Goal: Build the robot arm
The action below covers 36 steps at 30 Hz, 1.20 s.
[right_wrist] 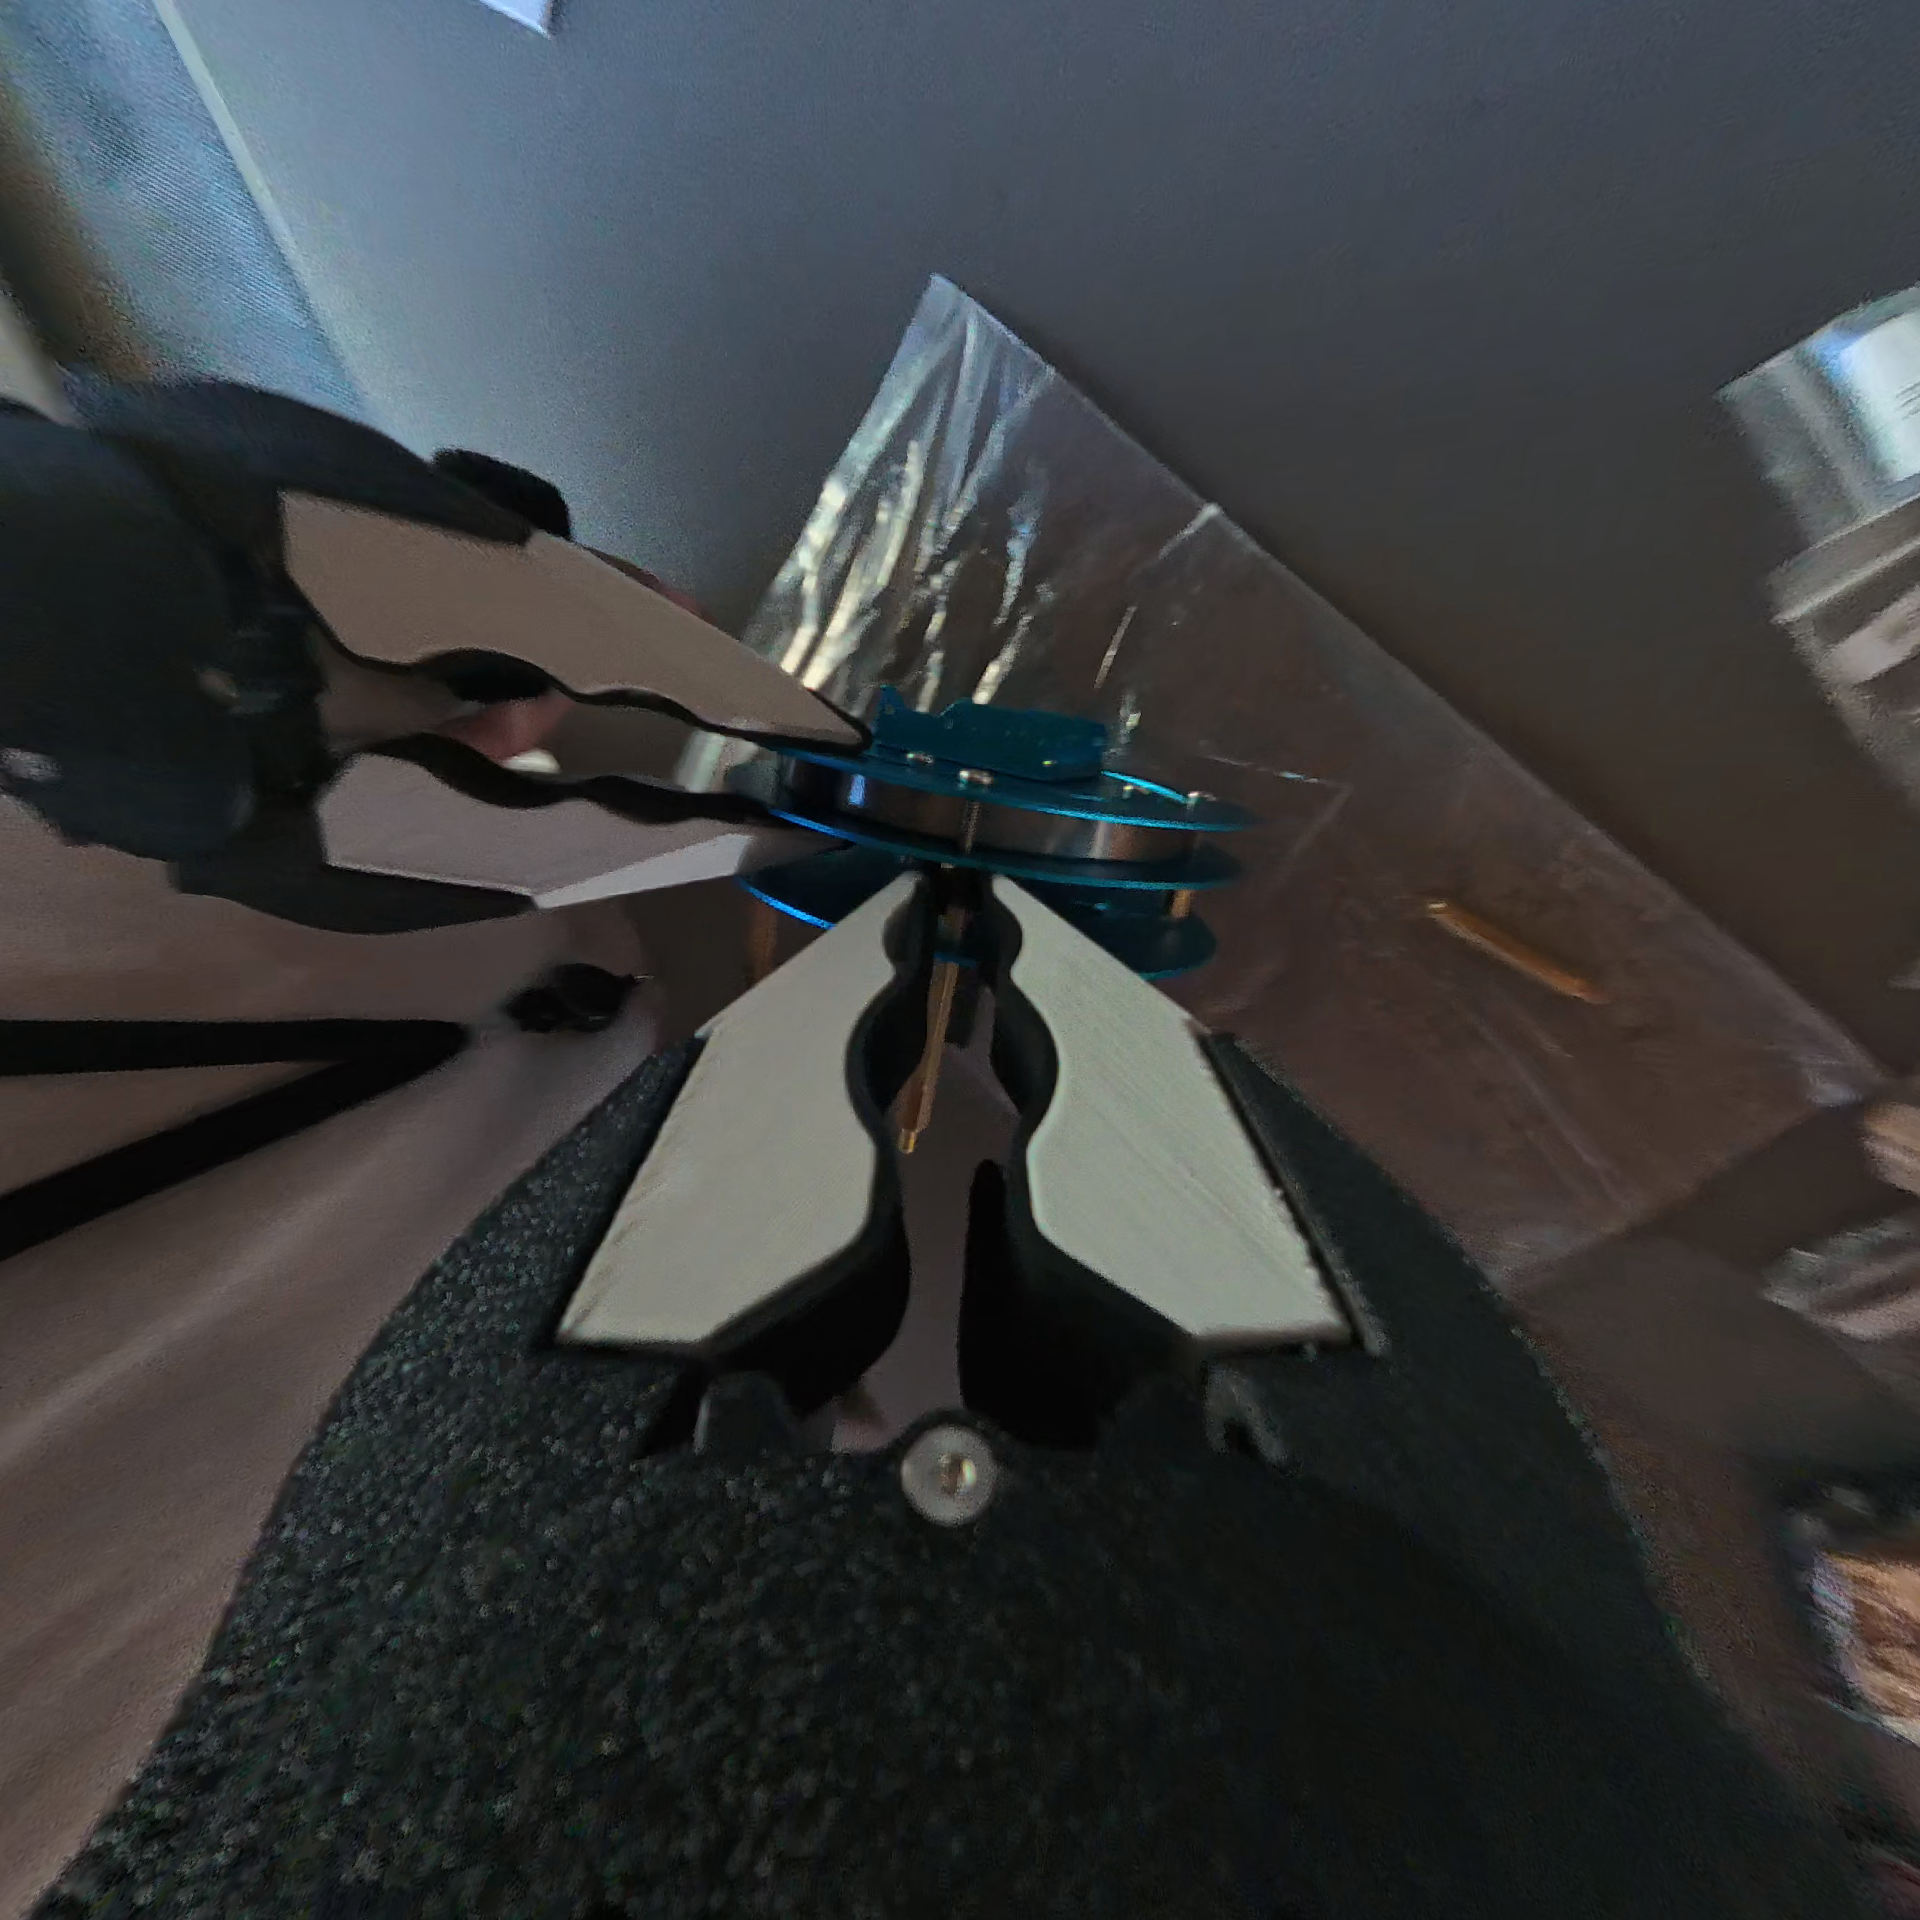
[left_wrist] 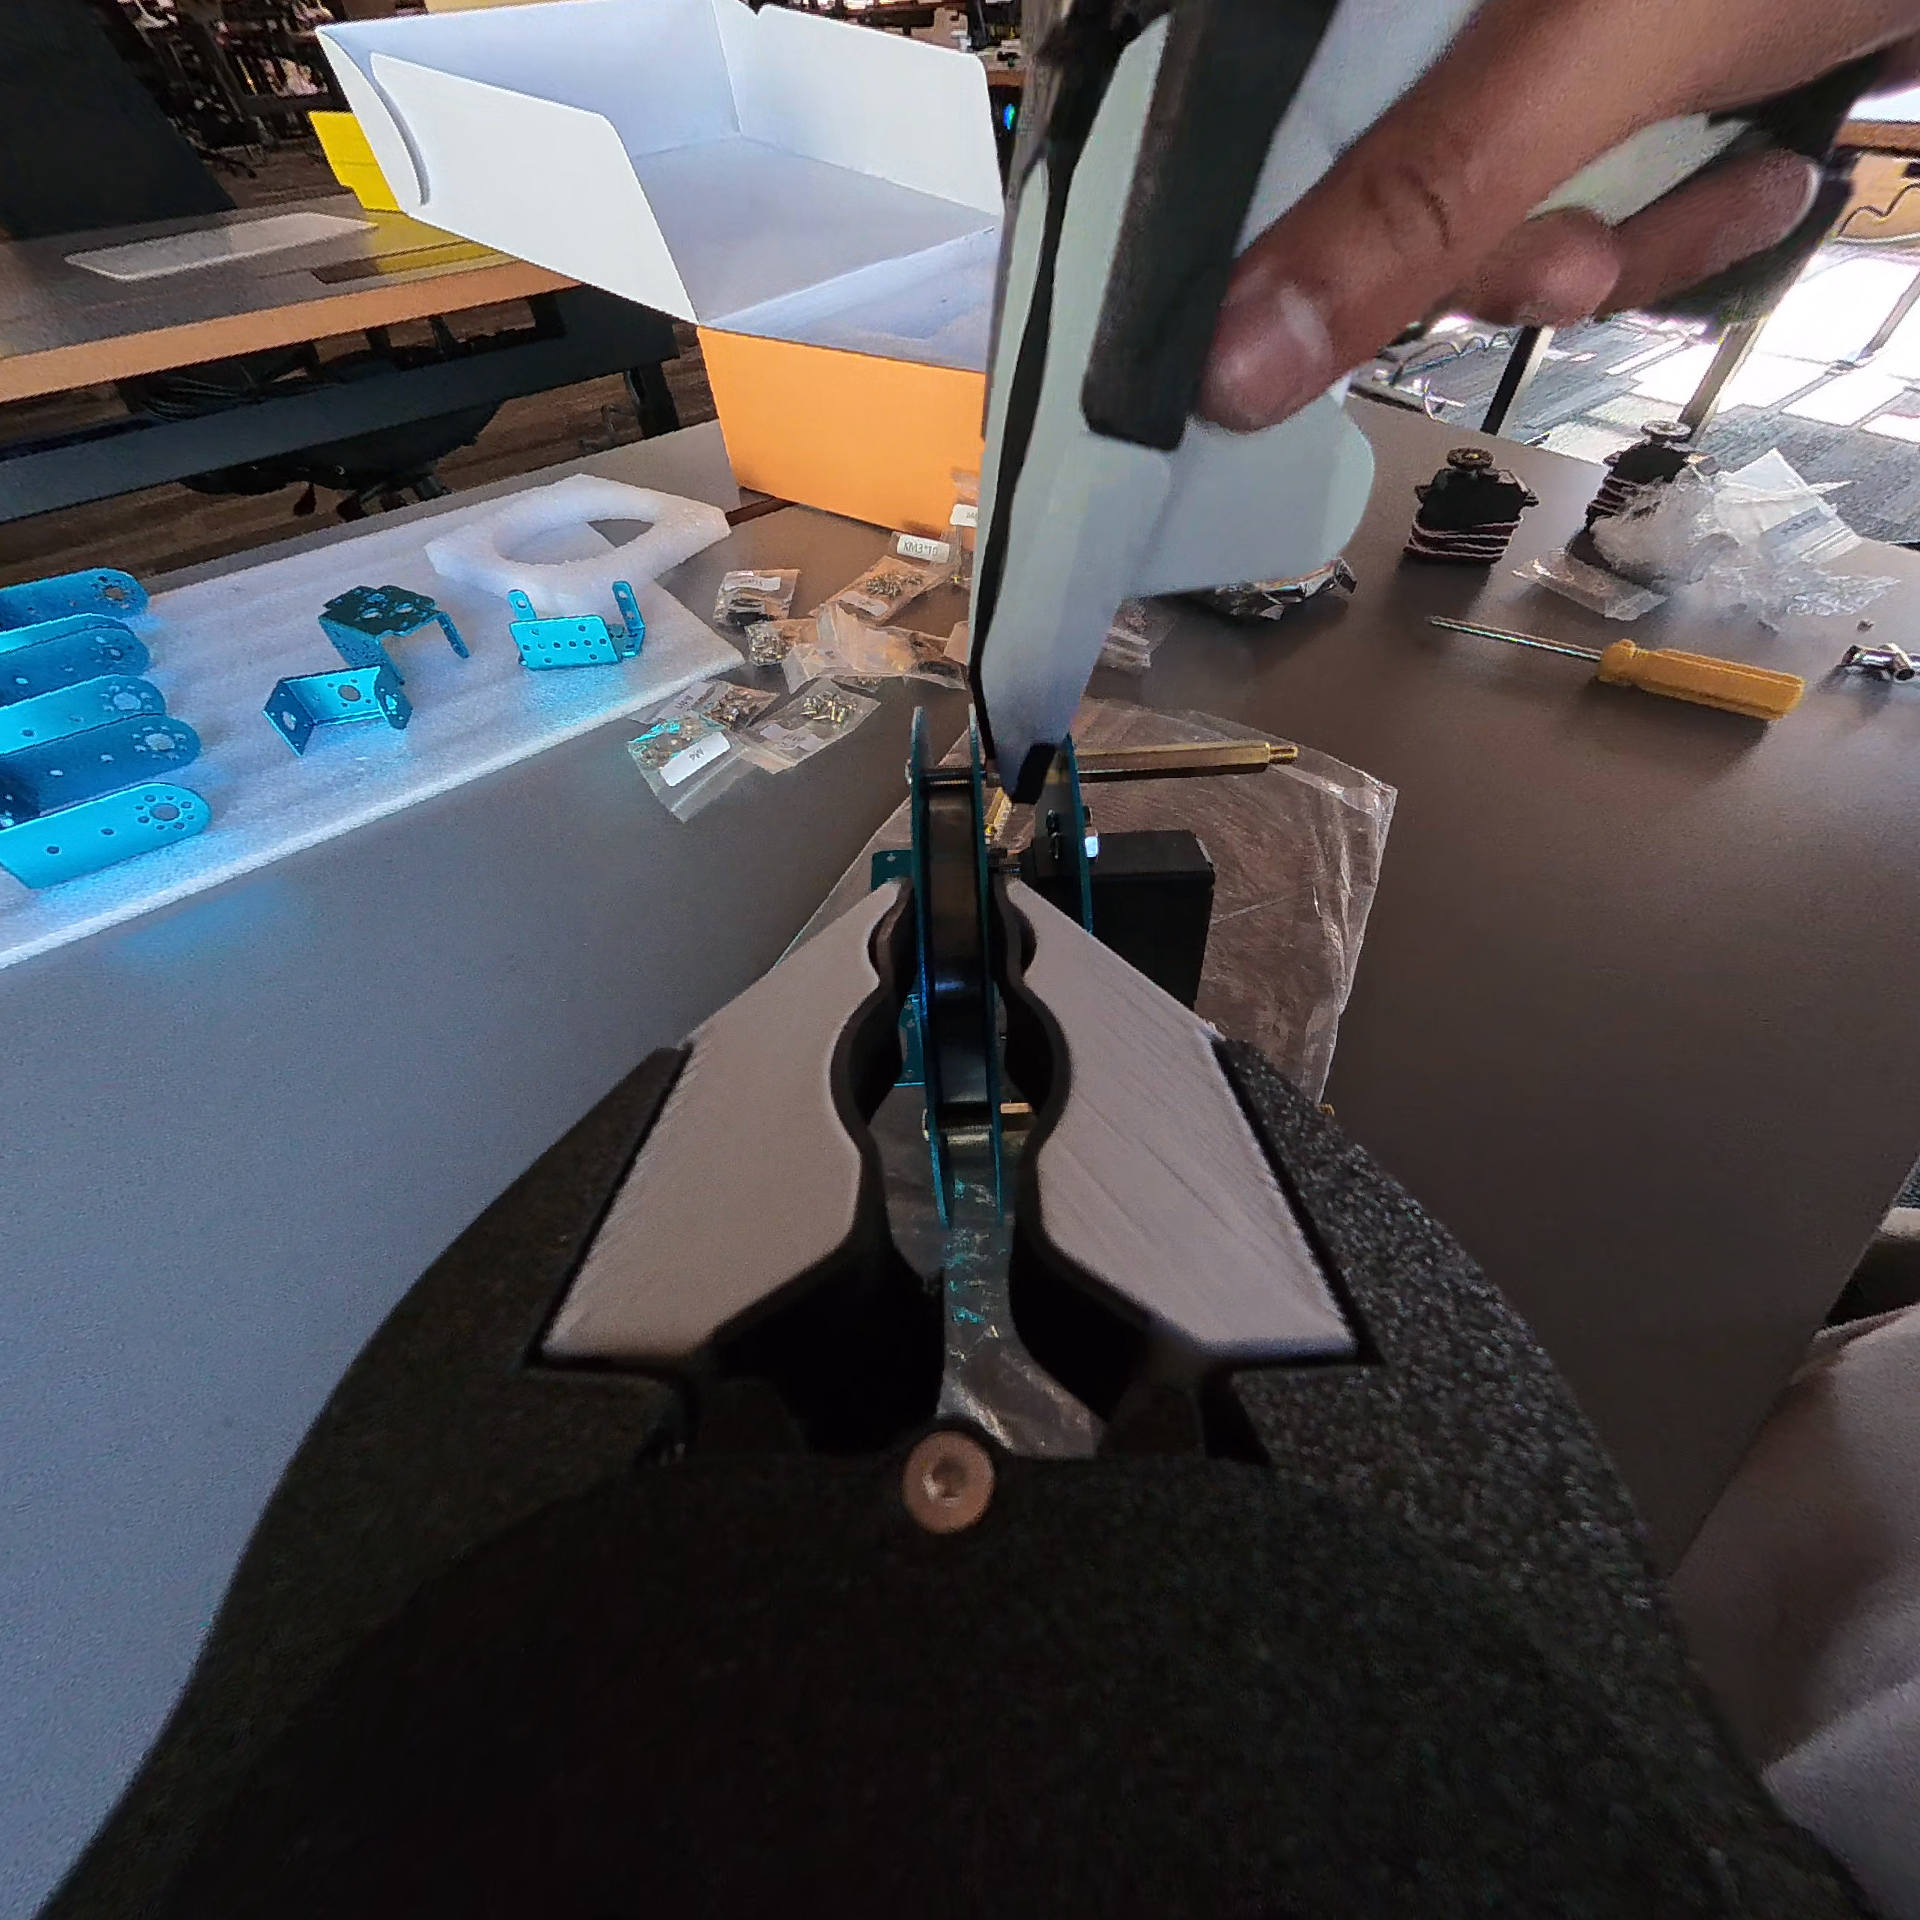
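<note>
My left gripper (left_wrist: 951,894) is shut on the edge of a blue round-plate assembly (left_wrist: 948,997), two blue discs with a black ring between them, held on edge above the table. It also shows in the right wrist view (right_wrist: 997,821), lying flat with my left gripper (right_wrist: 800,790) clamping it from the left. My right gripper (right_wrist: 951,883) is shut on a brass standoff (right_wrist: 935,1039) that sticks out of the assembly's lower plate. In the left wrist view my right gripper (left_wrist: 1023,774) comes down from above, held by a hand (left_wrist: 1455,208).
A clear plastic bag (left_wrist: 1288,914) with a loose brass standoff (left_wrist: 1184,764) and a black box (left_wrist: 1153,894) lie below. Blue brackets (left_wrist: 364,665) sit on white foam at left, screw bags (left_wrist: 790,665) in the middle, an orange-and-white box (left_wrist: 842,405) behind, a yellow screwdriver (left_wrist: 1694,677) and servos (left_wrist: 1465,509) at right. My two grippers' fingertips are within a few centimetres of each other.
</note>
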Each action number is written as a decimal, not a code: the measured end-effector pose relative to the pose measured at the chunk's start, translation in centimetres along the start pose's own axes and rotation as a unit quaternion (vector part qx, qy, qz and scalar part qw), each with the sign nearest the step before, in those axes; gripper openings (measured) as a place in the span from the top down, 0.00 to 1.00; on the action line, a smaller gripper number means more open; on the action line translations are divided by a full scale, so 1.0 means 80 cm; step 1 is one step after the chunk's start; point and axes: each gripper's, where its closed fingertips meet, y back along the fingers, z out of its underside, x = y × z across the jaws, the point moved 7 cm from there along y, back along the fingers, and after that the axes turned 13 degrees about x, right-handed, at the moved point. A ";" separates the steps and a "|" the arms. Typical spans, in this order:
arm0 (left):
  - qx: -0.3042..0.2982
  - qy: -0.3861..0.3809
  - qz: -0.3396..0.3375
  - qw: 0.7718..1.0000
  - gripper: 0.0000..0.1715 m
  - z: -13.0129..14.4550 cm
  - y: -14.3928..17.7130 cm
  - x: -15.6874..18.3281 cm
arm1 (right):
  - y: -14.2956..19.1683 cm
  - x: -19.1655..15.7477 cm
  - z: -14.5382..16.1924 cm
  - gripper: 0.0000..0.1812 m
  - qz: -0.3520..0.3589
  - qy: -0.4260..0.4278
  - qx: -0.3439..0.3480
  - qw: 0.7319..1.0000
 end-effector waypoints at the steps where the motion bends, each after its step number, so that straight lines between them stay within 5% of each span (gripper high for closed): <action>1: 0.001 0.000 0.000 1.000 0.93 0.000 0.001 0.000 | 0.000 0.007 0.001 0.98 -0.041 -0.047 0.005 0.998; 4: 0.004 0.000 0.004 1.000 0.93 0.002 0.004 0.001 | -0.005 0.029 0.012 0.98 -0.184 -0.216 0.019 0.959; 6: 0.004 0.002 0.004 1.000 0.93 0.002 0.004 0.001 | -0.007 0.032 0.015 0.98 -0.202 -0.234 0.031 0.951; 10: 0.001 0.000 0.002 1.000 0.93 0.001 0.002 0.001 | 0.004 0.006 0.006 0.96 -0.027 -0.025 0.026 0.999; 12: 0.002 -0.002 0.006 1.000 0.93 0.000 0.001 0.004 | 0.006 -0.010 0.007 0.93 0.052 0.062 0.009 0.997; 15: 0.002 -0.005 0.005 1.000 0.93 -0.001 0.000 0.006 | 0.005 -0.017 0.007 0.97 0.078 0.079 0.000 0.994; 19: 0.003 -0.009 -0.001 1.000 0.93 0.000 0.001 0.005 | 0.005 0.005 0.007 0.98 -0.037 -0.052 0.021 0.998; 23: 0.007 -0.012 0.002 1.000 0.93 0.002 0.003 0.007 | -0.003 0.034 0.021 0.98 -0.210 -0.254 0.036 0.943; 25: 0.006 -0.006 0.001 1.000 0.93 0.002 0.003 0.005 | -0.001 0.029 0.018 0.98 -0.178 -0.214 0.047 0.959; 27: 0.004 -0.004 0.001 1.000 0.93 0.001 0.002 0.005 | 0.005 0.014 0.013 0.94 -0.075 -0.085 0.037 0.993; 30: 0.005 -0.006 0.006 1.000 0.93 0.000 0.001 0.007 | 0.007 -0.011 0.010 0.92 0.042 0.049 0.010 0.998; 33: 0.004 -0.012 0.001 1.000 0.93 0.000 0.001 0.008 | 0.004 -0.014 0.008 0.97 0.062 0.059 0.000 0.996; 36: 0.005 -0.007 -0.003 1.000 0.93 0.001 0.002 0.006 | 0.003 0.000 0.008 0.98 -0.013 -0.029 0.017 0.999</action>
